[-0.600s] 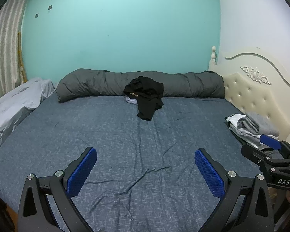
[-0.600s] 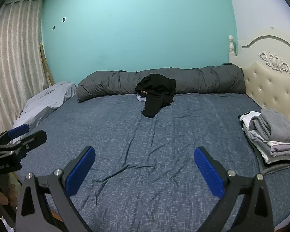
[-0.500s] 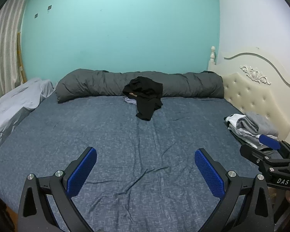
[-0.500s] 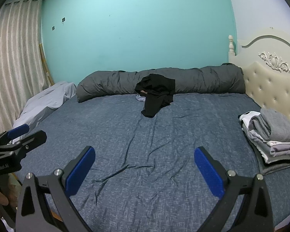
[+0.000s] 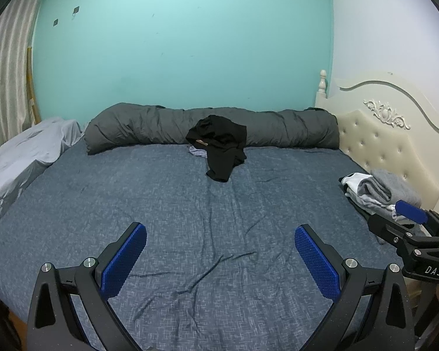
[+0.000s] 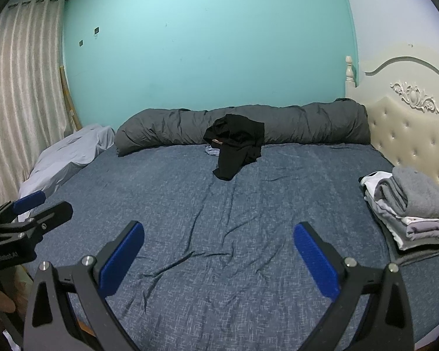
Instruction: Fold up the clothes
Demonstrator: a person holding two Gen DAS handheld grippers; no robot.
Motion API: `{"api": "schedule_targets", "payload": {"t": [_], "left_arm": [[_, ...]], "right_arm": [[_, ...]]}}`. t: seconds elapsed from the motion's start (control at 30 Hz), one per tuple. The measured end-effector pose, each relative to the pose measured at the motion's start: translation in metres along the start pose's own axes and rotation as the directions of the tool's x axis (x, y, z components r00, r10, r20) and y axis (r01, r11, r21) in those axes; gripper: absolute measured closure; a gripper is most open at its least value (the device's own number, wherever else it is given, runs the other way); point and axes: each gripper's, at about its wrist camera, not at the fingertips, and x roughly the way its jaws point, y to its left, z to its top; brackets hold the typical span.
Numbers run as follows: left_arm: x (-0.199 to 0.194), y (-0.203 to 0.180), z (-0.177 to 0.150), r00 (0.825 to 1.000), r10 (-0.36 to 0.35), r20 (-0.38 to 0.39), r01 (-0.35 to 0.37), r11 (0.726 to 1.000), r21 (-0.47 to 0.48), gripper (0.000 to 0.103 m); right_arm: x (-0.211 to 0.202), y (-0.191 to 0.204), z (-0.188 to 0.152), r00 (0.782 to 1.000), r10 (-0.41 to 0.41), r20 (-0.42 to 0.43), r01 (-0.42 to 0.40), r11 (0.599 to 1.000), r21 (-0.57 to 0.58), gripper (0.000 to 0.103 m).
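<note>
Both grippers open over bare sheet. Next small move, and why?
Probably reach both forward toward the black garment, crumpled against the grey duvet roll at the far edge. The left gripper and right gripper are wide open and hold nothing; the folded stack by the headboard looks done.

Black hand-held gripper (image 5: 220, 256) frames, blue textured pads, silver screws.

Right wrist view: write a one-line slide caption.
Open right gripper faces black garment across the bed; folded clothes stacked right.
</note>
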Motion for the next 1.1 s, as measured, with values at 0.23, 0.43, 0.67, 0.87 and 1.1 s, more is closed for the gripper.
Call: {"api": "schedule_targets", "payload": {"t": [0.23, 0.43, 0.67, 0.87, 1.1], "left_arm": [[-0.0010, -0.0017, -0.0041, 1.000, -0.005, 0.004, 0.005, 1.000, 0.004, 0.000], [-0.0026, -0.0023, -0.0027, 1.000, -0.007, 0.003, 0.007, 1.000, 0.002, 0.000], [-0.0029, -0.0056, -0.0023, 1.000, -0.013, 0.005, 0.013, 1.000, 0.005, 0.000], [-0.0033, -0.0059, -0.0020, 1.000, -0.016, 0.006, 0.016, 1.000, 0.005, 0.000], [-0.0030, -0.0076, -0.0010, 1.000, -0.012, 0.005, 0.012, 1.000, 0.006, 0.000]], "right_arm": [[-0.0012, -0.0003, 0.0012, 1.000, -0.002, -0.002, 0.002, 1.000, -0.003, 0.000], [-0.0023, 0.0006, 0.0034, 1.000, -0.006, -0.004, 0.006, 1.000, -0.002, 0.000], [-0.0046, 0.0007, 0.0053, 1.000, -0.008, -0.003, 0.008, 1.000, -0.003, 0.000], [-0.0051, 0.0004, 0.0082, 1.000, -0.008, -0.002, 0.008, 1.000, -0.003, 0.000], [-0.0043, -0.0005, 0.0102, 1.000, -0.009, -0.003, 0.009, 1.000, -0.001, 0.000]]}}
